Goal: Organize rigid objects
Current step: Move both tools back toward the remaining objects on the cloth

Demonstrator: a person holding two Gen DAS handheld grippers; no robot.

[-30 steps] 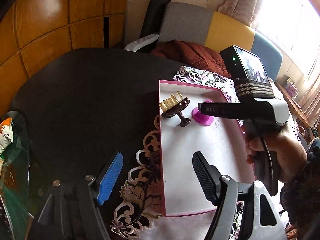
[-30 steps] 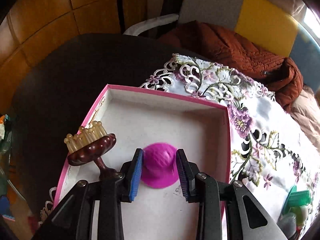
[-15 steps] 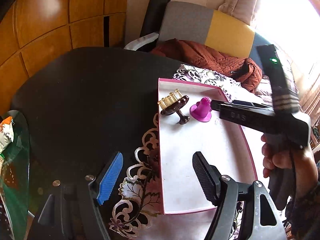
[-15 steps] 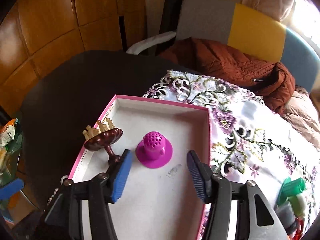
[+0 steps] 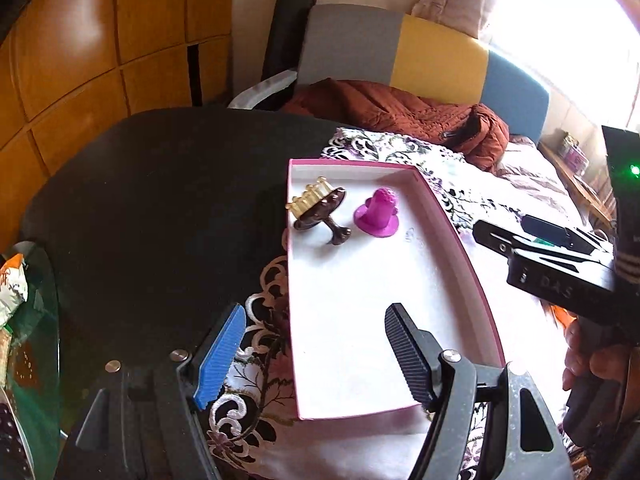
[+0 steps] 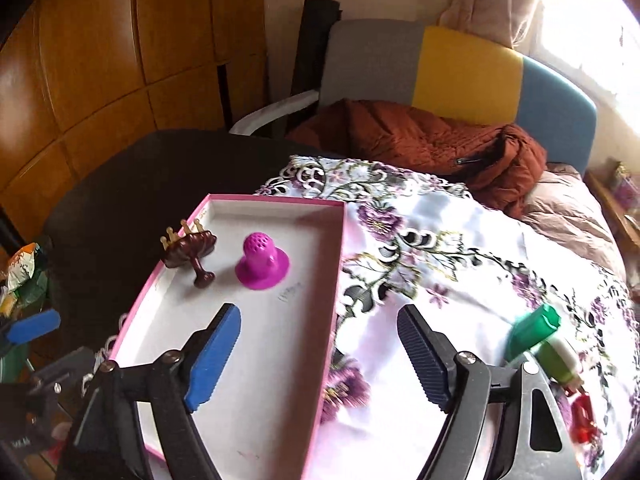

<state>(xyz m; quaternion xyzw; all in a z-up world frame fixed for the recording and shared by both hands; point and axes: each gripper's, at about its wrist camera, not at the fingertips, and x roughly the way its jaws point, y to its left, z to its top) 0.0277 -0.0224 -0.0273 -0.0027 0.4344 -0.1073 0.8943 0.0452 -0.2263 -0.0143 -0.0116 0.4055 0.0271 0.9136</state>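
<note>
1. Two items are already sitting in the pink-rimmed box (image 6: 340, 240), side by side near its far end: a magenta perforated cap (image 6: 262, 262) standing on its flange, and a brown scalp massager (image 6: 190, 250) tilting on its stem, bristles pointing up.
2. The box is lying on a floral tablecloth (image 6: 460, 240) that is covering part of the dark desk (image 5: 140, 200).
3. The right tongs (image 6: 320, 356) are gaping wide and carrying nothing, hovering over the near right rim of the box.
4. The left tongs (image 5: 316, 356) are likewise spread wide and empty, straddling the near left rim.
5. Step in hand, by judgement: a placement looks complete, and the right tongs are facing the remaining clutter.
6. Next move, by judgement: reaching right toward the green-capped bottle (image 6: 536, 334) lying on the cloth, then closing across its body.
</note>
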